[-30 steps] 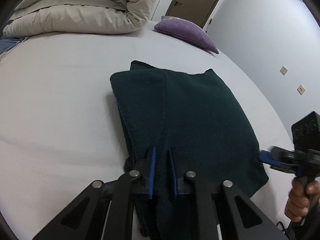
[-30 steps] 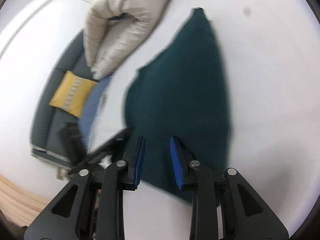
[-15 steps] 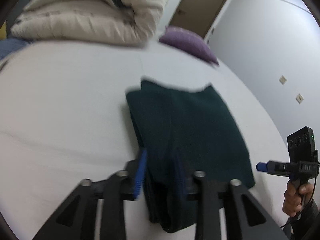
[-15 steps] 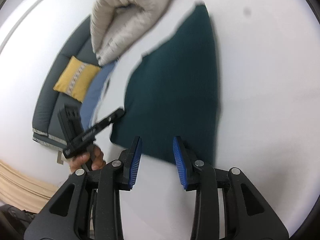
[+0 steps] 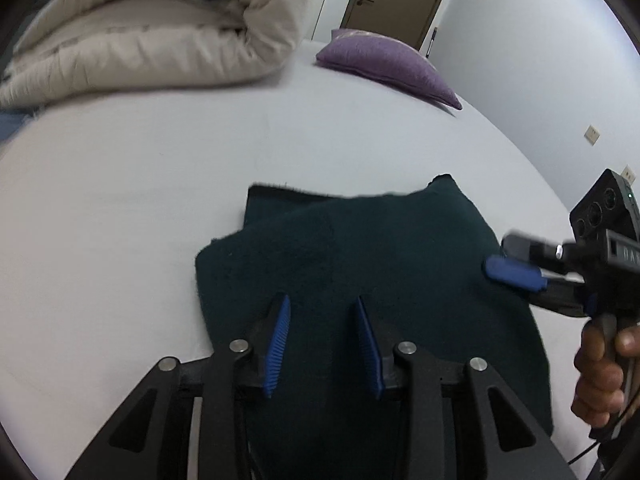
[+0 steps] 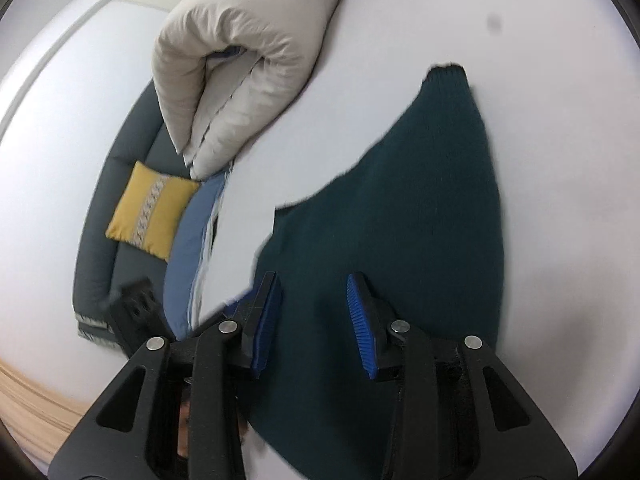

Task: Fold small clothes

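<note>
Lying folded on the white bed [image 5: 120, 200], the dark green garment [image 5: 380, 248] sits under both parted, empty tongs.

A wide bed [image 5: 120, 208] under a pale, smooth sheet, and lying flat on it at six o'clock in the left wrist view is the folded dark green garment [image 5: 400, 256]. Up at eleven o'clock sits a bundled cream duvet [image 5: 152, 28], with a purple pillow [image 5: 384, 64] at one o'clock.
</note>
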Available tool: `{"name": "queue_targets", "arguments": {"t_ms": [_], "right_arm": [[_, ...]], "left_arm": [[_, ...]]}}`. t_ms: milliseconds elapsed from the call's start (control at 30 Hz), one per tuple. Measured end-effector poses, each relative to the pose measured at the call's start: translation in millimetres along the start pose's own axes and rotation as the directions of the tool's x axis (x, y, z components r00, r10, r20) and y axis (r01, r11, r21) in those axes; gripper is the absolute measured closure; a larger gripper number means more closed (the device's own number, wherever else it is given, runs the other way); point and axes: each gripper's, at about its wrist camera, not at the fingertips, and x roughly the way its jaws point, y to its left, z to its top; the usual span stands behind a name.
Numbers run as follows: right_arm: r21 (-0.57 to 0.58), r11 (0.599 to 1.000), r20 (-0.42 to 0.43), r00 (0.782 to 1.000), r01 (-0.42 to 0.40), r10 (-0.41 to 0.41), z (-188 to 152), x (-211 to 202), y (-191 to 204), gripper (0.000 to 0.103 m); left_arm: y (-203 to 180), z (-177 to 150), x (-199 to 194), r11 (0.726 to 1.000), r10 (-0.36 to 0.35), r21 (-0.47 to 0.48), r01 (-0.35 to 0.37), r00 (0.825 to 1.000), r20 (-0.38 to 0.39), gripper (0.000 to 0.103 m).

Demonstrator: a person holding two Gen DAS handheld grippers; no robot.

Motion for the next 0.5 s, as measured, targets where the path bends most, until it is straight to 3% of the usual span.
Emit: {"name": "queue_targets", "arguments": {"t_ms": [200, 367, 433, 500], "right_arm": [[0.1, 0.991, 0.1, 0.99, 0.085, -0.095, 30.1, -4.8, -32.5, 0.066], [0.133, 0.987, 0.169, 0.979, 0.09, -0.112, 30.0, -28.4, -41.2, 0.063], [0.139, 0.985, 0.191, 0.973, 0.105, -0.131, 22.2, -49.3, -42.8, 0.05], [0.108, 0.988, 0.184, 0.974, 0.111, -0.129, 9.4, -65.8, -41.7, 0.045]], "left_arm": [[6.5, 5.1, 6.6, 0.998, -0.052, -0.033, 0.052, 0.999, 0.002, 0.066], [17.7, 5.0, -6.5, 0.991, -0.098, -0.083, 0.102, 0.994, 0.043, 0.066], [25.8, -1.4, -28.0, 0.989, -0.089, -0.107, 0.098, 0.992, 0.088, 0.06], [34.8, -9.7, -48.8, 0.986, -0.08, -0.137, 0.097, 0.989, 0.128, 0.048]]}}
